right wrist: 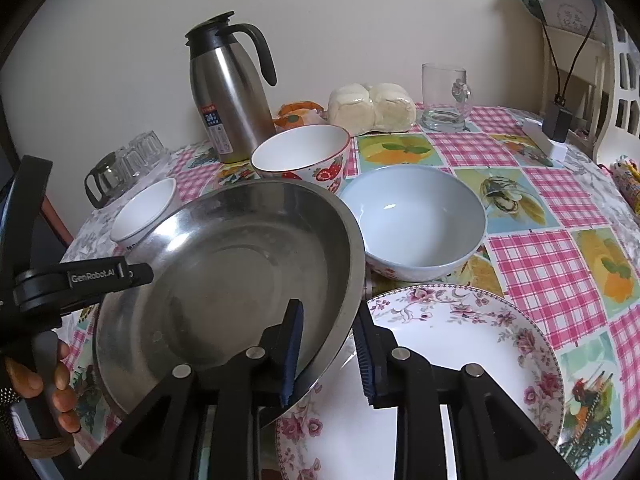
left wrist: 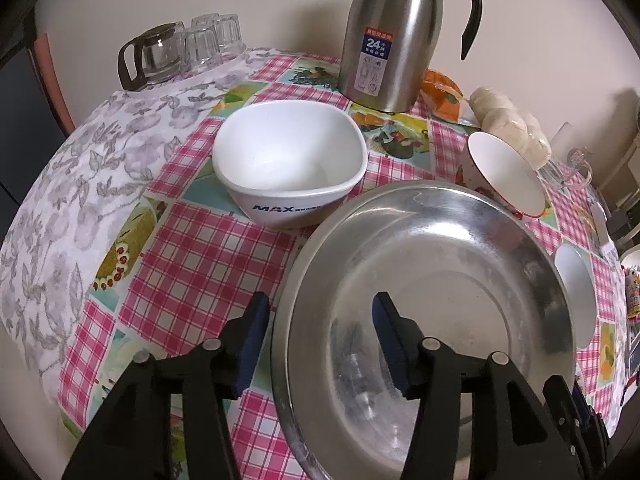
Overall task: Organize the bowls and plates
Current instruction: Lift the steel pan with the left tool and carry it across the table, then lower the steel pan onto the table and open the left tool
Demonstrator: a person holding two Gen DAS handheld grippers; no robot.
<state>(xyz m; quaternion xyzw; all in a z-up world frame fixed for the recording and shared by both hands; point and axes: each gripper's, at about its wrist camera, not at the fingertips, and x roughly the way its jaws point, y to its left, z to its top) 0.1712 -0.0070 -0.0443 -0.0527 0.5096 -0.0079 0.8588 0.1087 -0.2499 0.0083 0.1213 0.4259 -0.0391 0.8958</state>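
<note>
A large steel plate (left wrist: 432,280) (right wrist: 240,272) sits tilted, its right edge over a floral plate (right wrist: 452,344). My left gripper (left wrist: 320,316) is open and straddles the steel plate's left rim, one finger outside, one inside. My right gripper (right wrist: 330,344) is open and straddles its right rim the same way. A white square bowl (left wrist: 288,160) (right wrist: 144,208) stands behind the steel plate. A strawberry bowl (left wrist: 504,172) (right wrist: 304,156) and a pale blue bowl (right wrist: 416,220) (left wrist: 576,296) stand to the right.
A steel thermos jug (left wrist: 396,32) (right wrist: 228,92) stands at the back. A glass pot (left wrist: 152,56) and upturned glasses (left wrist: 212,36) are at the back left. Wrapped buns (right wrist: 372,106), a glass mug (right wrist: 444,96) and a chair (right wrist: 600,60) are at the back right.
</note>
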